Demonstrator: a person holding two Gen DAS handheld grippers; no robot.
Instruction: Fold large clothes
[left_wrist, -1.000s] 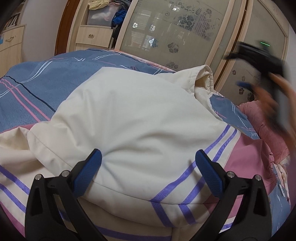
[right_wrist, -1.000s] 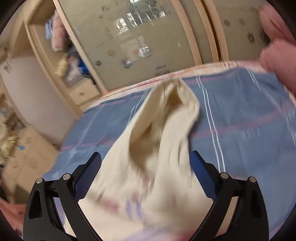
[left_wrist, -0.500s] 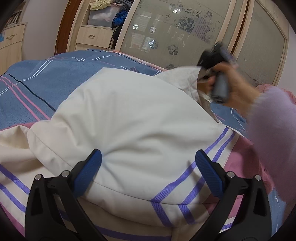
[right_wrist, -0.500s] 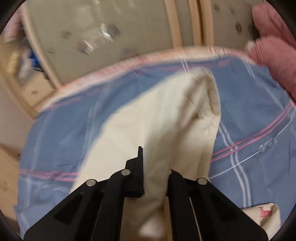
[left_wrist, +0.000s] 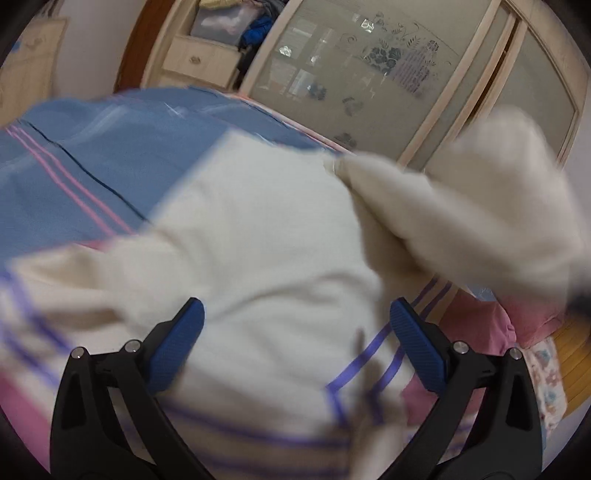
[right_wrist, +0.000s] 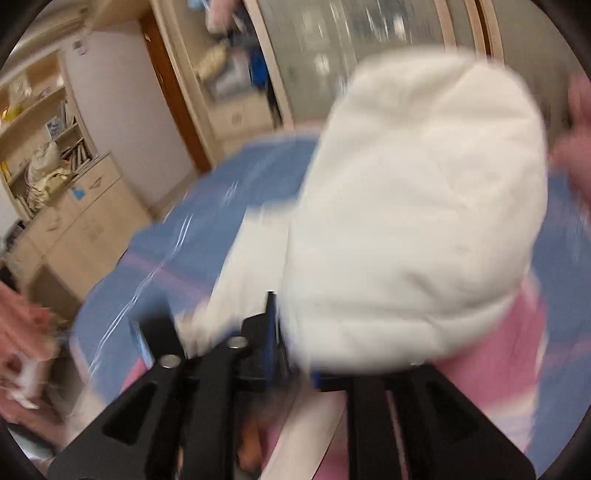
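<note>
My left wrist cam looks down along its fingers, close over the cream cloth (left_wrist: 258, 240) toward the wardrobe doors (left_wrist: 369, 74). My right wrist cam sits nearer the cloth, blurred, tilted downward. Both share cloth, blue bedspread (left_wrist: 92, 158), wardrobe.

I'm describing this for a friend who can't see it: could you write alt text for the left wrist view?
A large cream garment with purple stripes lies bunched on a blue bed cover, one end of it lifted in a blur at the right. The left gripper hovers over it, jaws wide apart and holding nothing. Behind stands a wardrobe with frosted, flower-patterned doors.
</note>
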